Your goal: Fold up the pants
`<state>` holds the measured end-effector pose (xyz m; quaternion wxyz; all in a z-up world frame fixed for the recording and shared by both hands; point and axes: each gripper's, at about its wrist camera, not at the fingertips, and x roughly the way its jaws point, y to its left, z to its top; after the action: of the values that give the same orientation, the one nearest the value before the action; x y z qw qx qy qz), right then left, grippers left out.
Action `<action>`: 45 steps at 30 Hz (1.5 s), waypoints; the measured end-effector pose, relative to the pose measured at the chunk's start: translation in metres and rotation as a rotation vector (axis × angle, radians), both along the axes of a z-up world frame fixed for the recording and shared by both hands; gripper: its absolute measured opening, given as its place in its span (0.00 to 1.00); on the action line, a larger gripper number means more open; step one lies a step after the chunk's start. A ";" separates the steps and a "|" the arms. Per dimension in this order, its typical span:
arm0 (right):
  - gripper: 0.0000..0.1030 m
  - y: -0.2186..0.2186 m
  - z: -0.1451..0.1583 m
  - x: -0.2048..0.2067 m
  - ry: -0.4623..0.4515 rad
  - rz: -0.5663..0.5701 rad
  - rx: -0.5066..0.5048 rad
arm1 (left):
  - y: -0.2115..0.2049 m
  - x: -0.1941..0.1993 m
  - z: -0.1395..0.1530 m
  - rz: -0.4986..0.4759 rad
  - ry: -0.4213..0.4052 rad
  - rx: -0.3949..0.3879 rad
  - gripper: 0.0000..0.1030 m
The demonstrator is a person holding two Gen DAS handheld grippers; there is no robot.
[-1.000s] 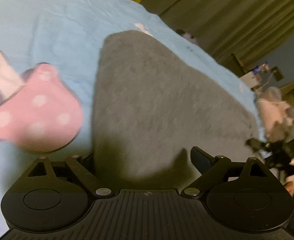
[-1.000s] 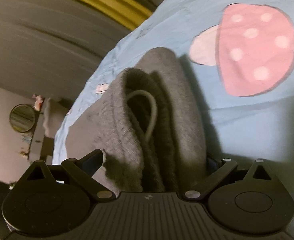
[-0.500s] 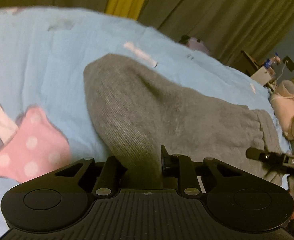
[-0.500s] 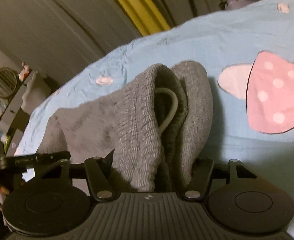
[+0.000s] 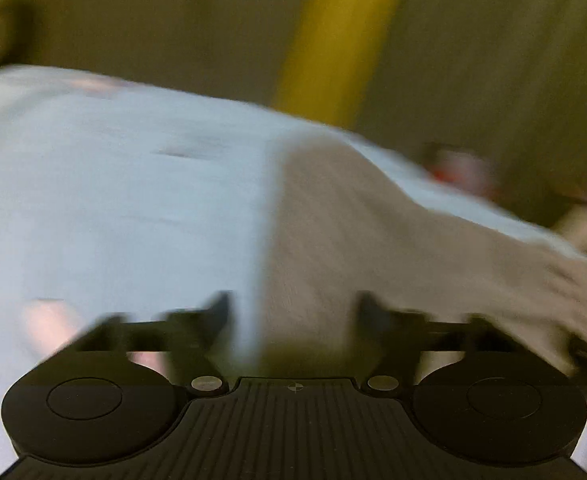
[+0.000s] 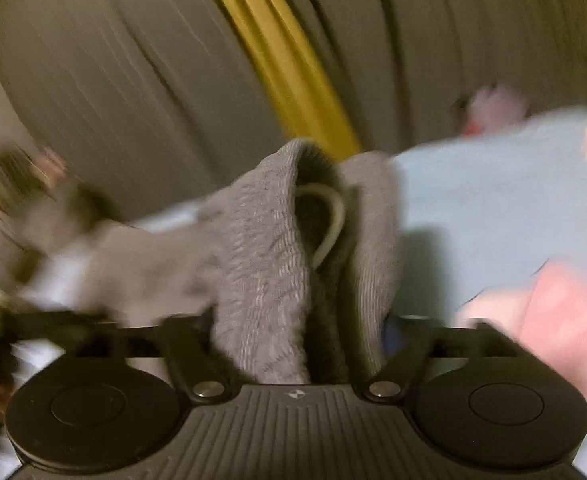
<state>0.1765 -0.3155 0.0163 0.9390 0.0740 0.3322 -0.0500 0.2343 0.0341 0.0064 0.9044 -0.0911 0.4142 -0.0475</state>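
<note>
Grey knit pants point(image 5: 333, 232) lie on a light blue bedsheet point(image 5: 113, 200). In the left wrist view my left gripper point(image 5: 293, 312) is shut on a fold of the pants, and the cloth stretches away to the right. In the right wrist view my right gripper point(image 6: 299, 320) is shut on the ribbed waistband end of the pants point(image 6: 261, 260), which is bunched upright between the fingers with a pale drawstring loop point(image 6: 333, 220) showing. Both views are motion-blurred.
The sheet carries a pink mushroom print point(image 6: 553, 312). Olive curtains with a yellow stripe point(image 5: 325, 40) hang behind the bed. Blurred clutter sits past the bed's far right edge point(image 5: 465, 168).
Both grippers have closed on the pants and lifted them. Both cameras have tilted up, so the curtains now fill the upper part of each view.
</note>
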 end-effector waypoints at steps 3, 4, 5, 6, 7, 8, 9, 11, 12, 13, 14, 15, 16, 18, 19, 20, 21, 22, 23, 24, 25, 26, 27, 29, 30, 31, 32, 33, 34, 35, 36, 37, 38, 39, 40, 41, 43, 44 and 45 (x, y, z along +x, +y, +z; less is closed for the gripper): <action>0.96 0.021 -0.011 -0.006 0.041 0.006 -0.161 | 0.013 -0.021 -0.011 -0.017 0.007 0.048 0.86; 0.96 0.026 -0.015 -0.014 0.029 0.032 -0.155 | 0.017 -0.035 -0.017 -0.032 0.009 0.034 0.87; 0.96 0.031 -0.021 -0.023 0.023 0.045 -0.141 | 0.019 -0.046 -0.021 -0.035 0.010 0.028 0.88; 0.96 0.035 -0.026 -0.029 0.017 0.041 -0.128 | 0.020 -0.060 -0.027 -0.041 0.010 0.025 0.90; 0.96 0.038 -0.031 -0.034 0.011 0.032 -0.115 | 0.021 -0.071 -0.032 -0.051 0.007 0.020 0.91; 0.96 0.039 -0.037 -0.038 0.014 0.026 -0.093 | 0.020 -0.081 -0.039 -0.065 0.008 0.020 0.93; 0.96 0.038 -0.044 -0.038 0.030 0.016 -0.077 | 0.016 -0.089 -0.046 -0.077 0.012 0.034 0.93; 0.96 0.033 -0.050 -0.037 0.067 -0.018 -0.064 | 0.016 -0.101 -0.059 -0.050 -0.004 0.073 0.95; 0.96 0.030 -0.047 -0.039 0.058 -0.037 -0.051 | 0.019 -0.105 -0.061 -0.023 -0.015 0.066 0.95; 0.96 0.026 -0.044 -0.043 0.045 -0.061 -0.064 | 0.022 -0.108 -0.057 0.007 -0.022 0.062 0.95; 0.96 0.026 -0.040 -0.047 0.030 -0.079 -0.092 | 0.025 -0.111 -0.051 0.036 -0.037 0.066 0.94; 0.96 0.027 -0.036 -0.051 0.017 -0.086 -0.103 | 0.029 -0.116 -0.045 0.057 -0.064 0.060 0.94; 0.96 0.026 -0.033 -0.058 -0.002 -0.100 -0.087 | 0.033 -0.123 -0.039 0.056 -0.094 0.031 0.94; 0.96 0.021 -0.034 -0.069 -0.016 -0.118 -0.018 | 0.038 -0.134 -0.037 0.013 -0.099 -0.041 0.94; 0.96 0.016 -0.036 -0.074 -0.008 -0.124 0.040 | 0.035 -0.137 -0.039 -0.030 -0.073 -0.055 0.94; 0.96 0.009 -0.039 -0.076 0.004 -0.131 0.101 | 0.029 -0.139 -0.043 -0.072 -0.046 -0.043 0.94; 0.96 0.005 -0.039 -0.080 0.020 -0.144 0.153 | 0.022 -0.141 -0.047 -0.107 -0.013 -0.014 0.93; 0.96 0.000 -0.043 -0.083 0.035 -0.158 0.208 | 0.013 -0.142 -0.050 -0.129 0.022 0.024 0.92; 0.96 -0.006 -0.045 -0.086 0.041 -0.165 0.272 | 0.006 -0.142 -0.051 -0.154 0.039 0.054 0.91; 0.96 -0.010 -0.046 -0.091 0.046 -0.171 0.336 | 0.000 -0.142 -0.051 -0.181 0.045 0.075 0.91; 0.96 -0.012 -0.048 -0.095 0.051 -0.183 0.377 | -0.005 -0.141 -0.052 -0.190 0.045 0.103 0.89; 0.96 -0.015 -0.048 -0.098 0.049 -0.193 0.400 | -0.008 -0.141 -0.053 -0.176 0.040 0.133 0.85; 0.96 -0.017 -0.049 -0.100 0.045 -0.196 0.407 | -0.008 -0.141 -0.054 -0.157 0.038 0.144 0.83; 0.96 -0.016 -0.051 -0.102 0.052 -0.193 0.386 | -0.003 -0.132 -0.061 -0.115 0.040 0.119 0.83; 0.96 -0.015 -0.053 -0.101 0.062 -0.188 0.369 | -0.002 -0.130 -0.062 -0.097 0.031 0.108 0.83; 0.96 -0.010 -0.056 -0.101 0.070 -0.187 0.360 | -0.002 -0.131 -0.062 -0.087 0.020 0.110 0.82; 0.96 -0.007 -0.057 -0.101 0.074 -0.184 0.363 | -0.003 -0.130 -0.063 -0.078 0.008 0.122 0.77; 0.96 -0.008 -0.057 -0.102 0.067 -0.178 0.383 | -0.004 -0.130 -0.063 -0.078 -0.003 0.132 0.70; 0.96 -0.011 -0.057 -0.101 0.049 -0.168 0.419 | -0.006 -0.132 -0.062 -0.086 -0.017 0.139 0.66; 0.96 -0.015 -0.057 -0.103 0.024 -0.154 0.481 | -0.007 -0.134 -0.062 -0.093 -0.028 0.141 0.55; 0.96 -0.019 -0.057 -0.105 0.002 -0.146 0.550 | -0.007 -0.135 -0.061 -0.101 -0.034 0.133 0.45; 0.96 -0.024 -0.058 -0.108 -0.018 -0.140 0.628 | -0.007 -0.136 -0.060 -0.105 -0.038 0.123 0.43; 0.96 -0.030 -0.062 -0.109 -0.022 -0.129 0.708 | -0.007 -0.136 -0.060 -0.097 -0.042 0.124 0.41; 0.96 -0.033 -0.065 -0.109 -0.014 -0.118 0.774 | -0.006 -0.137 -0.059 -0.089 -0.045 0.117 0.39; 0.96 -0.036 -0.069 -0.110 -0.007 -0.112 0.835 | -0.004 -0.137 -0.059 -0.083 -0.047 0.107 0.38; 0.96 -0.038 -0.073 -0.110 -0.004 -0.101 0.883 | -0.003 -0.137 -0.059 -0.077 -0.045 0.099 0.37; 0.96 -0.038 -0.082 -0.106 0.022 -0.054 0.985 | 0.001 -0.136 -0.060 -0.068 -0.039 0.071 0.36; 0.96 -0.036 -0.084 -0.105 0.026 -0.043 1.013 | 0.002 -0.137 -0.061 -0.066 -0.037 0.065 0.36; 0.96 -0.034 -0.087 -0.102 0.031 -0.040 1.030 | 0.002 -0.136 -0.061 -0.065 -0.035 0.060 0.36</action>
<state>0.0744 -0.3497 -0.0705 0.7746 0.5325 0.3261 0.1010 0.0980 0.0366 -0.0546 0.9117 -0.0495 0.4024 -0.0658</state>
